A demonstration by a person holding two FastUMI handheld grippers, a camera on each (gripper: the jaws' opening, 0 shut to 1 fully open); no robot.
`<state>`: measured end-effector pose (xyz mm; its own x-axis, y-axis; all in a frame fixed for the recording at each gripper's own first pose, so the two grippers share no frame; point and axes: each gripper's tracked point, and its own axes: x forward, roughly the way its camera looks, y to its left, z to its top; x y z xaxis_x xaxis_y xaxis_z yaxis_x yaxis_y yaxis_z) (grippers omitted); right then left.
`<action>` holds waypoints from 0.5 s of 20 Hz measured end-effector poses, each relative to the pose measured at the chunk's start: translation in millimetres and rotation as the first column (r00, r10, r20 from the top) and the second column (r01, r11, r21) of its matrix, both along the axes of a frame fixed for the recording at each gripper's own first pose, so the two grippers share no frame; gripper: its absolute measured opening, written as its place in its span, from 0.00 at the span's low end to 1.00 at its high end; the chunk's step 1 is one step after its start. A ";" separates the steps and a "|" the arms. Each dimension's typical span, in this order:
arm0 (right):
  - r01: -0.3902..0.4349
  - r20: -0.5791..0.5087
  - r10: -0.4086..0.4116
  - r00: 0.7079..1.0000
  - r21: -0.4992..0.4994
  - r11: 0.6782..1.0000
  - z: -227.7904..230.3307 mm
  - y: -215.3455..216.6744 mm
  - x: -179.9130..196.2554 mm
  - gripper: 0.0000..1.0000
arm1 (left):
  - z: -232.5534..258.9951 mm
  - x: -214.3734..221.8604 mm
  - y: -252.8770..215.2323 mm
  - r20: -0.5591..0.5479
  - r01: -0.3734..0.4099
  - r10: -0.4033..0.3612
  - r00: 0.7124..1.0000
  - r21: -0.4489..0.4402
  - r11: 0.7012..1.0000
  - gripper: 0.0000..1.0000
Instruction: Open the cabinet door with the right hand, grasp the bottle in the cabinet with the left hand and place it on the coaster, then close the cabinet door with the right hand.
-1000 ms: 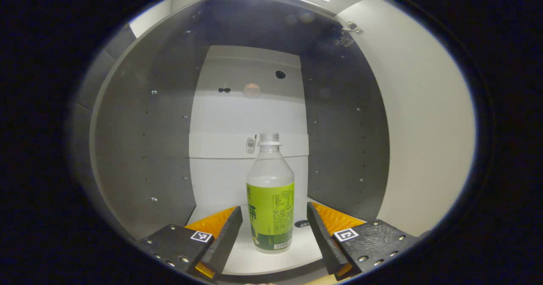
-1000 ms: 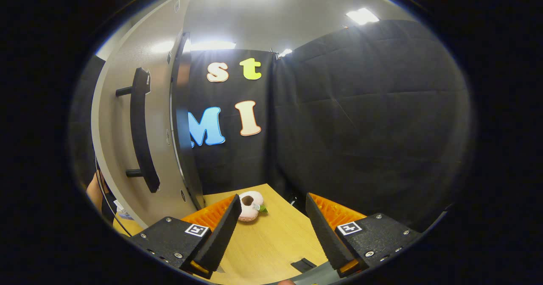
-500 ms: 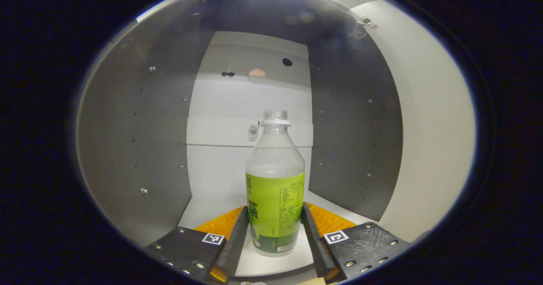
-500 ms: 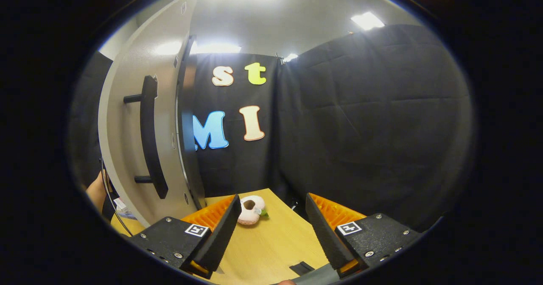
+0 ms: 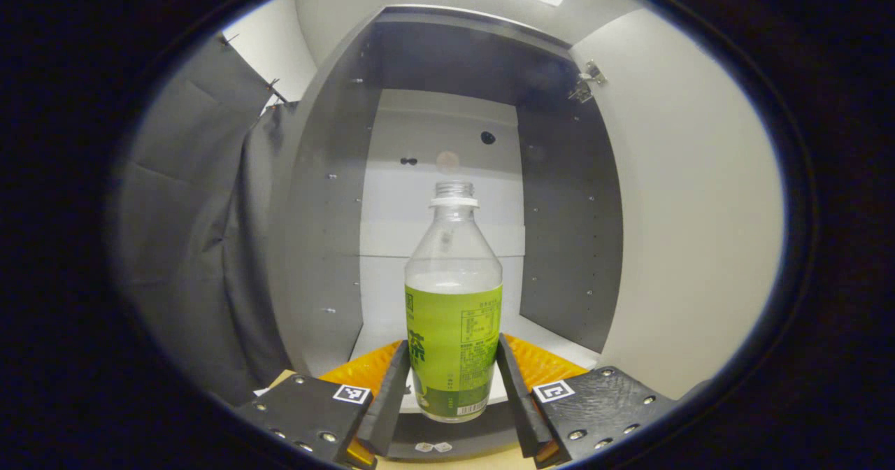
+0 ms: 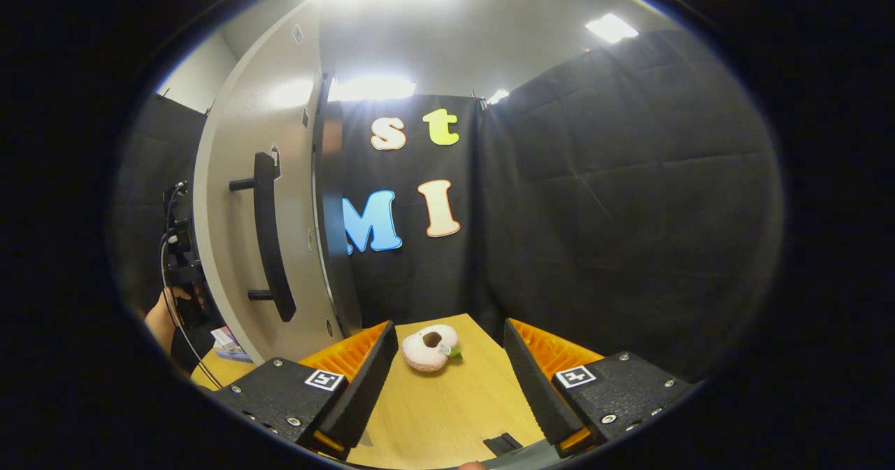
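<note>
Bottle (image 5: 453,316) stands upright, pinched between the left gripper (image 5: 453,393) fingers in front of the open cabinet (image 5: 447,141); right gripper (image 6: 447,379) hangs wide, empty.

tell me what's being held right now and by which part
The left gripper grips the bottle by its lower labelled body. The right gripper is open, holding nothing.

This is a staged recording booth, not a lived-in home. Black quilted cloth (image 6: 615,197) walls off a light wooden tabletop (image 6: 447,407), with office-style ceiling light panels (image 6: 610,27) overhead. A plain white cabinet with grey drilled side panels (image 5: 321,246) stands nearly bare, its white door with a black bar handle (image 6: 269,246) swung open. A pink doughnut-shaped plush toy (image 6: 430,347) lies far on the table.
</note>
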<state>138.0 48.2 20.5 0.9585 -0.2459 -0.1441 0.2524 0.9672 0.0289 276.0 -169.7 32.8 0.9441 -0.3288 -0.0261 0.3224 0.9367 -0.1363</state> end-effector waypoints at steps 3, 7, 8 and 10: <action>-0.034 0.000 0.034 0.999 0.003 0.999 -0.2 -0.8 -7.0 0.94 | 13.6 -32.6 18.4 0.023 -0.033 0.033 0.999 0.001 0.999 0.73; -0.080 -0.002 0.080 0.997 -0.005 0.997 0.3 0.2 -16.6 0.94 | 18.2 -75.1 40.5 0.035 -0.065 0.064 0.997 0.021 0.998 0.74; -0.089 0.000 0.089 0.996 -0.007 0.996 0.2 0.9 -18.5 0.94 | 18.7 -82.3 42.8 0.037 -0.074 0.073 0.997 0.024 0.997 0.69; -0.112 0.005 0.112 0.994 -0.007 0.994 0.4 3.1 -21.2 0.94 | 14.1 -103.2 51.2 0.044 -0.081 0.080 0.996 0.019 0.997 0.69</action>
<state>116.7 51.4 20.9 0.9809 -0.1377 -0.1376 0.1422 0.9896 0.0237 172.7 -118.5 47.0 0.9678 -0.2515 0.0096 0.2511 0.9623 -0.1043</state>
